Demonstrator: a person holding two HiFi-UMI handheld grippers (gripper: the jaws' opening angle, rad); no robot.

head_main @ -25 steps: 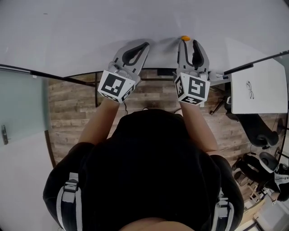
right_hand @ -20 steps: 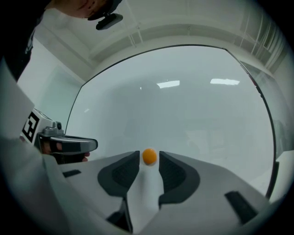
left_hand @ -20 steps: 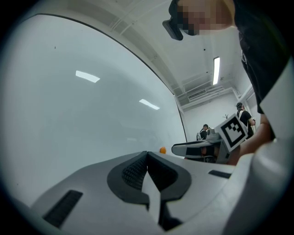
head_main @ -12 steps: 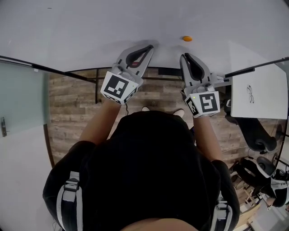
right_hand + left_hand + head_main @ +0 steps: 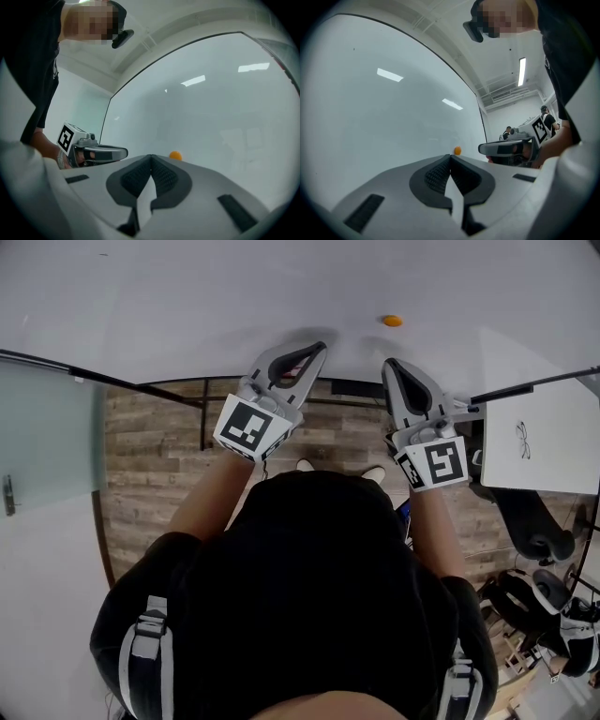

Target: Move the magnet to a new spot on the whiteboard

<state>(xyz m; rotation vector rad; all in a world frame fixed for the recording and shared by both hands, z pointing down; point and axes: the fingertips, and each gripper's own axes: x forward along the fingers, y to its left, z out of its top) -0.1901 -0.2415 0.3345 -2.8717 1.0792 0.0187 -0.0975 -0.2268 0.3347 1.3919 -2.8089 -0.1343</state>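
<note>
2 grippers: both level, noses toward whiteboard (image 5: 169, 296).
Left gripper (image 5: 319, 347): jaws pressed together, empty; tip near board, left of magnet.
Right gripper (image 5: 388, 363): jaws have just been closing, now together on nothing; tip short of magnet, not touching.
Magnet (image 5: 391, 321): orange, stuck on board just beyond right tip.
Step, as judged: magnet looks let go; draw right gripper straight off, no sideways brush.

The small orange round magnet (image 5: 392, 321) is too tiny to show its form, the glossy white whiteboard (image 5: 187, 306) runs past the head view's top edge, and the person's black-clad torso (image 5: 300, 596), cut off at the bottom, hides much of the wood-plank floor (image 5: 150, 456).
</note>
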